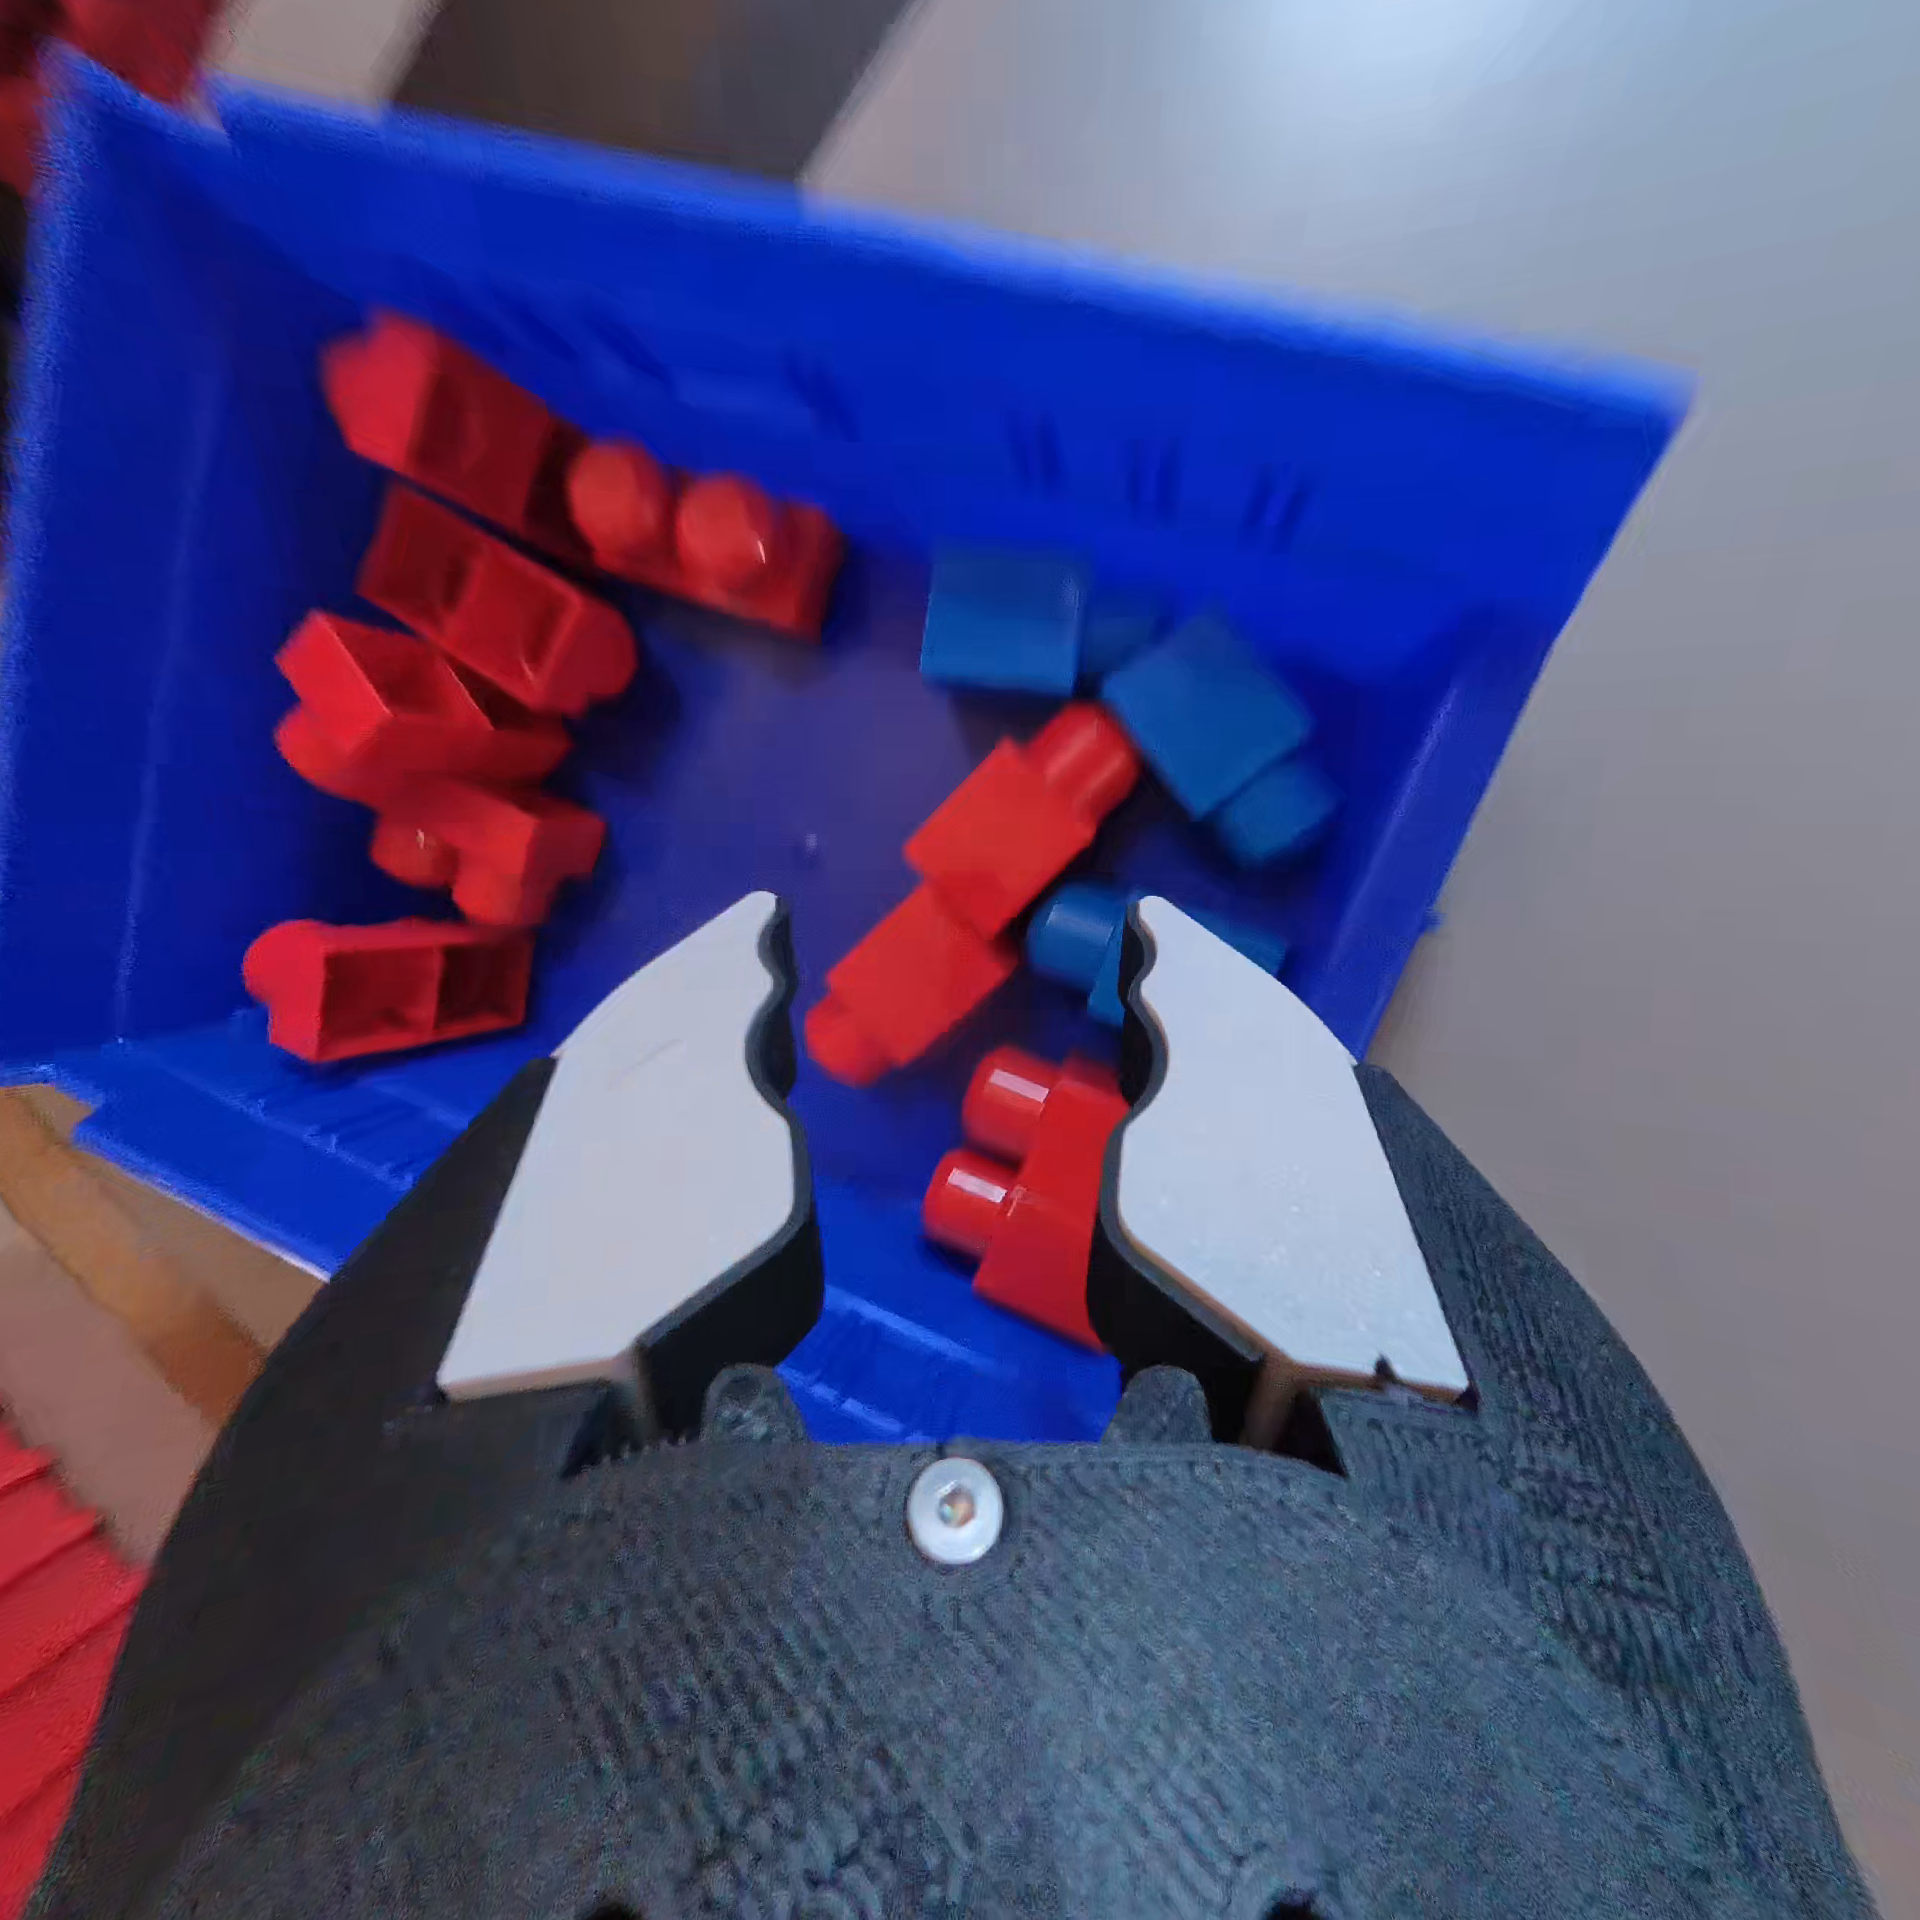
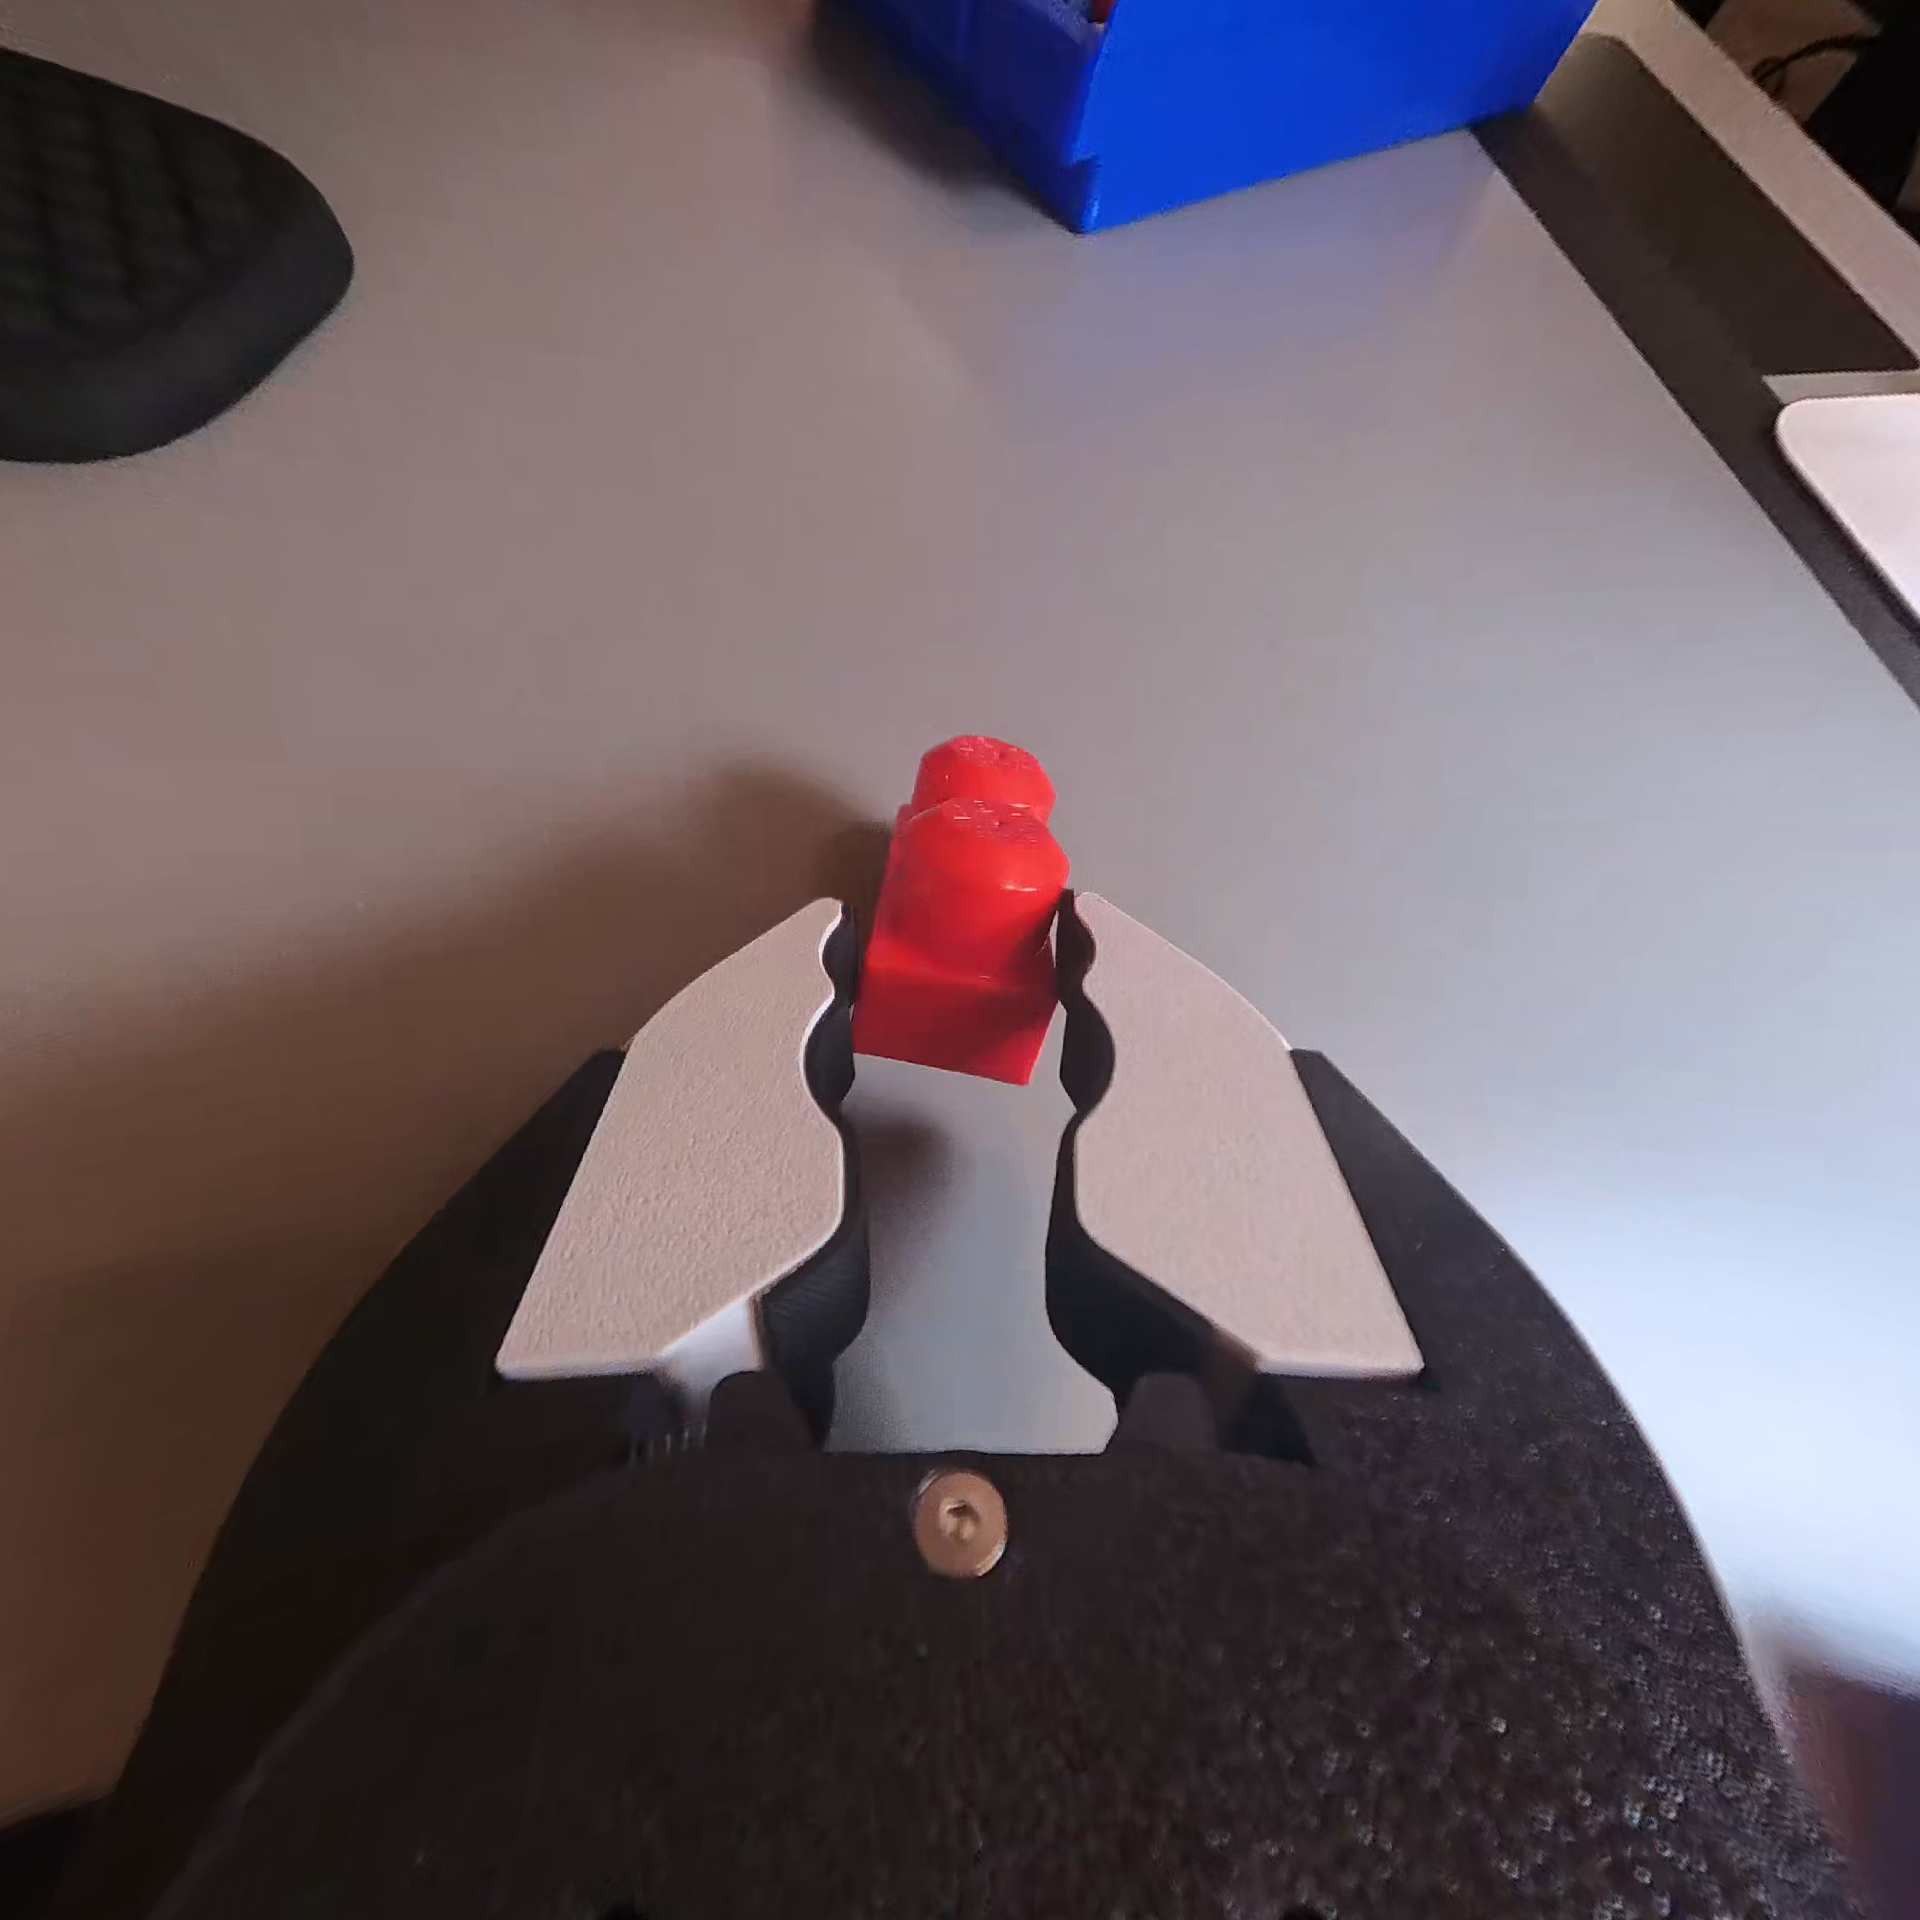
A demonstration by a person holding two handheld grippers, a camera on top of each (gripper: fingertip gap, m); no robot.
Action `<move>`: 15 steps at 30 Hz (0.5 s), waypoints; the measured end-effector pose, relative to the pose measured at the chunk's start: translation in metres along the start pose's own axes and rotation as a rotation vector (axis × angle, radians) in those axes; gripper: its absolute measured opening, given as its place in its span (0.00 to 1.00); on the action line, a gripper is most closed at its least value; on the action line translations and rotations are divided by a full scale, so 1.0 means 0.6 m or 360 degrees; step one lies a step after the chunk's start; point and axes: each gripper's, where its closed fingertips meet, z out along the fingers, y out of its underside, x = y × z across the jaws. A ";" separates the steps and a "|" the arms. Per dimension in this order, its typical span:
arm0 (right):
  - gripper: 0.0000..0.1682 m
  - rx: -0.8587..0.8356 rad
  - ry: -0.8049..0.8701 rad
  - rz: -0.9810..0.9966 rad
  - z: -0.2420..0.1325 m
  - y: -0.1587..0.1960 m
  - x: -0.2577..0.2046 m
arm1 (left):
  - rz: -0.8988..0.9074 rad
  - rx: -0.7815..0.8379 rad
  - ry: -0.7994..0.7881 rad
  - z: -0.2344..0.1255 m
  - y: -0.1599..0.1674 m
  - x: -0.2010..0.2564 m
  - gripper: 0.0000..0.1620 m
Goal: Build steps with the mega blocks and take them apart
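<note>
Item: red two-stud block point(image 2: 961, 935), hard moulded plastic, hollow beneath. Location: held in the right claw point(image 2: 956, 925), low over the grey bench point(image 2: 935, 468); whether its base touches the surface cannot be told from this angle. Grip: jaws closed narrow on the two flat side walls, studs upward and pointing away from the camera.

Stock: blue bin point(image 1: 1143, 343) holding loose red blocks point(image 1: 468, 592) along its left side, blue blocks point(image 1: 1205, 707) at right, and a joined red pair point(image 1: 977, 894) lying slantwise in the middle. View blurred.

Left claw point(image 1: 956, 925): jaws wide apart, empty, hanging over the bin above the joined pair and a red two-stud block on its side point(image 1: 1029, 1164).

Handling, as judged: light, rigid, smooth-faced, likely to slip if pinched on the rounded studs. Take by the flat opposing side walls, squarely. Not fragile.

Other: dark ribbed pad point(image 2: 135, 260) at far left of bench.
</note>
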 end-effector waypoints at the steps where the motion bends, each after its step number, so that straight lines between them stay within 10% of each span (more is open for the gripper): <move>1: 0.22 -0.0020 -0.0011 0.0000 0.000 0.006 0.000 | 0.0056 -0.0144 0.0024 0.012 0.022 -0.004 0.40; 6: 0.21 -0.0177 -0.0014 -0.0096 0.003 0.037 -0.003 | 0.0224 -0.0606 0.0075 0.058 0.089 -0.023 0.41; 15: 0.22 -0.0211 0.0027 -0.0128 0.003 0.045 0.002 | 0.0438 -0.0703 0.0000 0.098 0.108 -0.032 0.29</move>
